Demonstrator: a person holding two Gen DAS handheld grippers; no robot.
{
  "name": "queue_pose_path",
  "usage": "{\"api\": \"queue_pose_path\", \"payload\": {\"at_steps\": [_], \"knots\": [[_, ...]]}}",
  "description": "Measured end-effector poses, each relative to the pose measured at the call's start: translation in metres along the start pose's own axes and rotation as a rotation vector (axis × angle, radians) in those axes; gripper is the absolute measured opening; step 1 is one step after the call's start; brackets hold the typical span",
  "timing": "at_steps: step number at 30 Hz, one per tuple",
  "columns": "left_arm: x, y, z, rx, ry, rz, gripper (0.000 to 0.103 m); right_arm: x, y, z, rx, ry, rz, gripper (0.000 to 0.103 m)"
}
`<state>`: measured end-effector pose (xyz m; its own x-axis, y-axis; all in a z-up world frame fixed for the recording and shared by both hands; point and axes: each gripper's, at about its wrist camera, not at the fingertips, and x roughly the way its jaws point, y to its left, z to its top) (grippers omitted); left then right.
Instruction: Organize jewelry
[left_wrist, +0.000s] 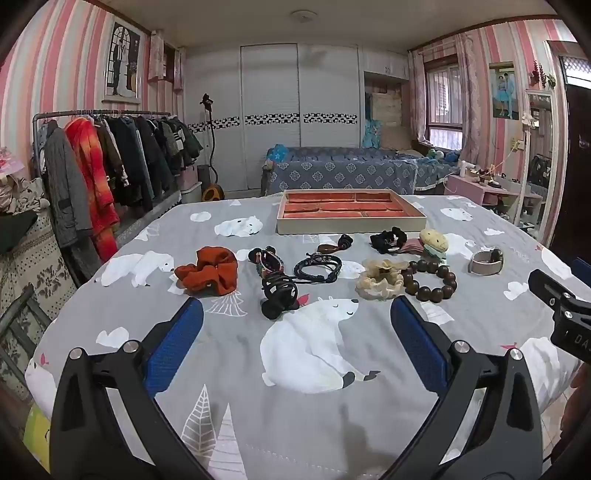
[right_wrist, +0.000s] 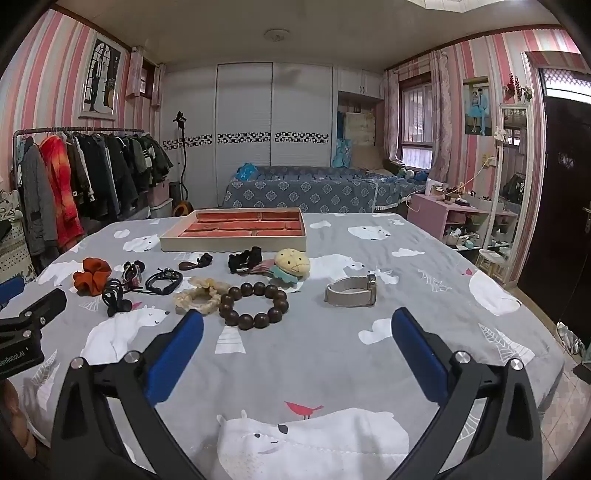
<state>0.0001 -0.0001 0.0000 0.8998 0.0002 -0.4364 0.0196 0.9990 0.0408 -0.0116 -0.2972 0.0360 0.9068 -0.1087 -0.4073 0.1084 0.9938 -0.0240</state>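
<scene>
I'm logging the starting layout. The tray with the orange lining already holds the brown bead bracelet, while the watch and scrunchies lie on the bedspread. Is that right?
Not quite. The brown bead bracelet is not in the tray; it lies on the bedspread beside the cream scrunchie, as the right wrist view shows. The tray's compartments look bare. The watch and the orange scrunchie do lie on the bedspread.

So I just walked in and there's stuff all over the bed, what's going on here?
A person is about to sort jewelry, holding a pair of tongs in each hand. Both the left tongs and right tongs hang open and empty above the bedspread. The bead bracelet, watch, scrunchies and clips lie loose, and the compartment tray looks empty.
</scene>
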Motion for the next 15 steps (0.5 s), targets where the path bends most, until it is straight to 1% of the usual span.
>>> {"api": "queue_pose_path", "payload": {"at_steps": [6, 7, 15], "knots": [[0.0009, -0.0037, 0.0005, 0.005, -0.005, -0.007, 0.098, -0.0009, -0.0016, -0.0007, 0.005, -0.004, 0.001, 0.099], [-0.0001, 0.0002, 0.0000, -0.008, -0.007, -0.010, 0.098, -0.0009, -0.0013, -0.0012, 0.004, -0.004, -0.001, 0.099], [-0.0057, 0.0031, 0.0036, -0.009, -0.012, -0.014, 0.098, -0.0031, 0.0002, -0.0033, 0.007, -0.006, 0.000, 0.099]]}}
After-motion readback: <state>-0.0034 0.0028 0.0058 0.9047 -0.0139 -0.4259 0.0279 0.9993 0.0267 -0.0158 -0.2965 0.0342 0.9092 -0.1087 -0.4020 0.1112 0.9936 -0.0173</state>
